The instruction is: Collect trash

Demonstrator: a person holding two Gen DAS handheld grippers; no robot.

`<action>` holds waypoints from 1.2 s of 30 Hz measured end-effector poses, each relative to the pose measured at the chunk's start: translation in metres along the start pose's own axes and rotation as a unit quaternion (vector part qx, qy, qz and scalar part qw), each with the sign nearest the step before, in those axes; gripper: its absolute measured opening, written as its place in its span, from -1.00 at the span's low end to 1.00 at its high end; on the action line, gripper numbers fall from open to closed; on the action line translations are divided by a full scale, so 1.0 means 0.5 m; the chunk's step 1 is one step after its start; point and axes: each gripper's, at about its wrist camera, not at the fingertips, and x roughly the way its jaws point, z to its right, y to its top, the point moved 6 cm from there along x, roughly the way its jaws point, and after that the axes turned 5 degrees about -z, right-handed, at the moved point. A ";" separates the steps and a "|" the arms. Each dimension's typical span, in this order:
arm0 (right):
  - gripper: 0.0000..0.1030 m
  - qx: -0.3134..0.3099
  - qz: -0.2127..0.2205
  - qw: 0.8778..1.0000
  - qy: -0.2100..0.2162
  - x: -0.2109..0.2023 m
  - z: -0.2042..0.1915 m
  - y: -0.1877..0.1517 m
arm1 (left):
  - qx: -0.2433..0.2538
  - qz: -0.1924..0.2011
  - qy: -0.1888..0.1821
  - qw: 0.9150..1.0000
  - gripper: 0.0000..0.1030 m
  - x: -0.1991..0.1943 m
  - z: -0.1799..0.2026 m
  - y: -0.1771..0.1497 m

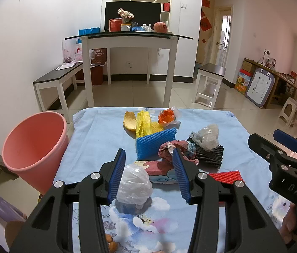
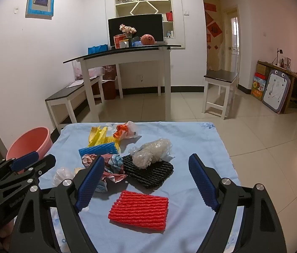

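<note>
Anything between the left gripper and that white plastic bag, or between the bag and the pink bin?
Nothing visible. The white plastic bag already sits between the open left gripper fingers, untouched. The pink bin stands open off the table's left edge, path clear.

A: What hides behind the left gripper (image 1: 149,176)?
B: Its right pad covers part of the crumpled paper (image 1: 176,148); the red foam net (image 1: 225,176) shows only a strip.
A: And the pink bin (image 2: 29,144)?
B: Half hidden behind that gripper's finger.
</note>
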 end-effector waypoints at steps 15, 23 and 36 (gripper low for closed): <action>0.56 0.000 0.002 1.000 0.000 -0.005 0.001 0.000 | -0.001 0.001 0.000 1.000 -0.08 -0.001 0.000 -0.001; 0.56 0.002 0.003 1.000 -0.001 -0.007 0.004 -0.001 | 0.000 0.002 -0.001 1.000 -0.08 -0.001 0.000 -0.001; 0.56 0.014 0.007 1.000 -0.010 -0.012 0.027 -0.005 | -0.005 0.023 -0.025 0.999 -0.08 -0.032 -0.014 0.001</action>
